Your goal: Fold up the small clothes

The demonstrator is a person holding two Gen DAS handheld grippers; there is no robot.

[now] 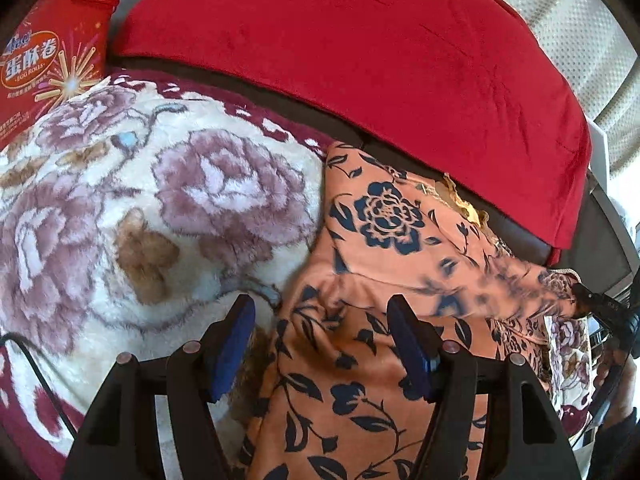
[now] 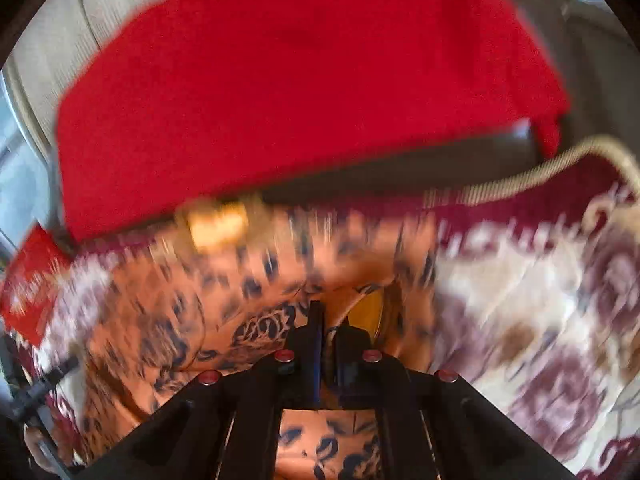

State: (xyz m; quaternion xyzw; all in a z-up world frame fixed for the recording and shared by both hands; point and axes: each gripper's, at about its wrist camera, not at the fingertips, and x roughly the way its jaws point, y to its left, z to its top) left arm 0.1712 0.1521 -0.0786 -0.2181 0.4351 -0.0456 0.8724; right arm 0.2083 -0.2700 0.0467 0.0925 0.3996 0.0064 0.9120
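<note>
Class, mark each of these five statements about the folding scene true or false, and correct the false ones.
1. The left tongs are open. True.
2. The right tongs are open and hold nothing. False: they are shut on the orange floral garment.
3. The garment lies on a fluffy flower-patterned blanket. True.
4. The cushion behind the garment is blue. False: the cushion is red.
5. A red egg-roll box stands at the far left in the left wrist view. True.
</note>
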